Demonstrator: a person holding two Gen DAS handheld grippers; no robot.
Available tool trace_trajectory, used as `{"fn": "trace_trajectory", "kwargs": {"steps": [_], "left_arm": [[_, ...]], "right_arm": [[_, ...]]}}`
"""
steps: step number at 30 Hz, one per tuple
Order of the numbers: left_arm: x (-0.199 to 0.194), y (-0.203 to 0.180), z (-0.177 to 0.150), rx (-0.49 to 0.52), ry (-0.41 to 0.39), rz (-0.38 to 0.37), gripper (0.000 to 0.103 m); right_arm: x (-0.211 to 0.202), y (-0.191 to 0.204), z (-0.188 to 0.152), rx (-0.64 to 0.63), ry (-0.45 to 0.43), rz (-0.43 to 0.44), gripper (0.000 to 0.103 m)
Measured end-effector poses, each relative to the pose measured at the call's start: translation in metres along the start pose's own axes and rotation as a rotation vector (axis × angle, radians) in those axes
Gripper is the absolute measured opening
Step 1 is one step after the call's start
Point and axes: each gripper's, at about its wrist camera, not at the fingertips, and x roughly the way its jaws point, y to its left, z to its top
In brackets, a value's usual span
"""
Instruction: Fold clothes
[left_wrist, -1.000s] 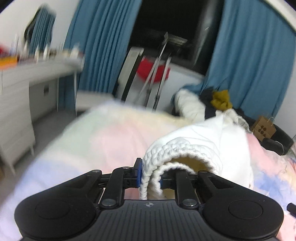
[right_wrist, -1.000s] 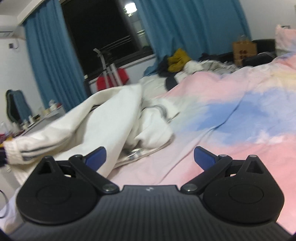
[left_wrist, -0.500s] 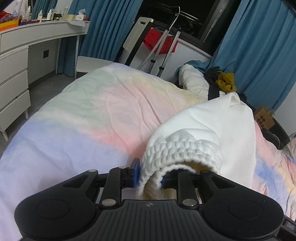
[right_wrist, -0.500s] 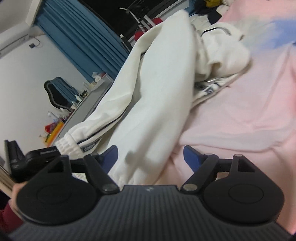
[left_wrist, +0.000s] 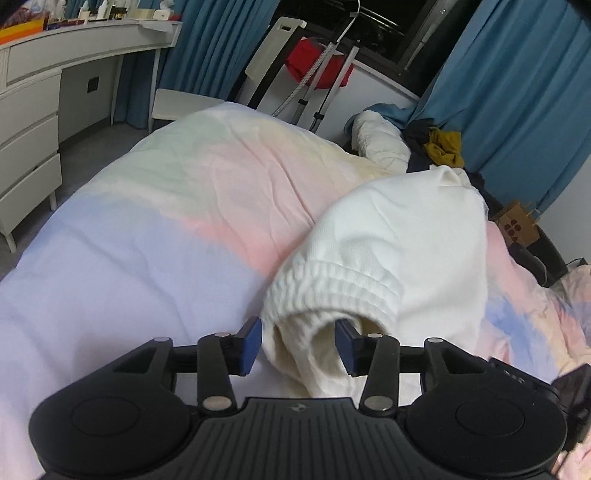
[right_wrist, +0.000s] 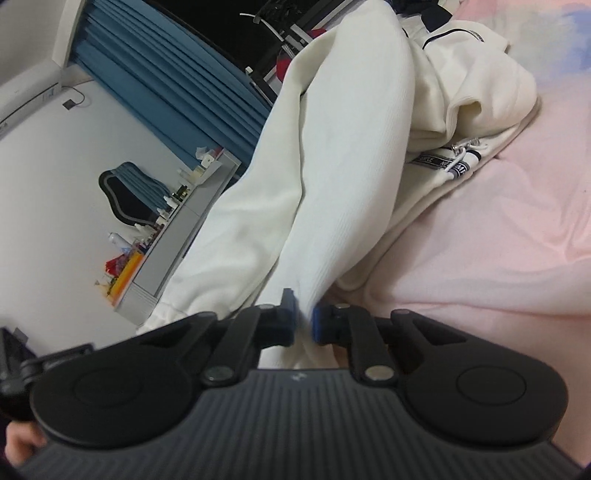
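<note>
White sweatpants lie on the pastel bedspread. In the left wrist view my left gripper is open, its blue pads either side of the ribbed cuff of one leg. In the right wrist view my right gripper is shut on the fabric of a white trouser leg. The waistband with its navy lettered band and drawstring lies bunched further back on the bed.
A white dresser with bottles stands left of the bed. Blue curtains, a drying rack with a red cloth and a heap of clothes sit beyond the bed. A paper bag is at right.
My left gripper has opened and let go of the cuff. My right gripper has moved onto the trouser leg and shut on it.
</note>
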Motion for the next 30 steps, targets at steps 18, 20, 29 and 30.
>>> {"fn": "trace_trajectory", "kwargs": {"steps": [18, 20, 29, 30], "left_arm": [[-0.021, -0.105, -0.086, 0.665, -0.163, 0.024, 0.081], [-0.006, -0.112, -0.096, 0.745, -0.147, 0.066, 0.081], [0.057, -0.105, -0.1, 0.907, -0.051, 0.219, 0.07], [0.06, -0.102, -0.097, 0.893, -0.042, 0.227, 0.066]], "right_arm": [[-0.045, 0.003, -0.003, 0.122, 0.058, -0.021, 0.008], [-0.045, 0.002, -0.002, 0.125, 0.055, -0.013, 0.008], [-0.04, -0.004, -0.007, 0.134, 0.077, -0.014, 0.008], [-0.038, -0.004, -0.008, 0.125, 0.082, -0.021, 0.008]]}}
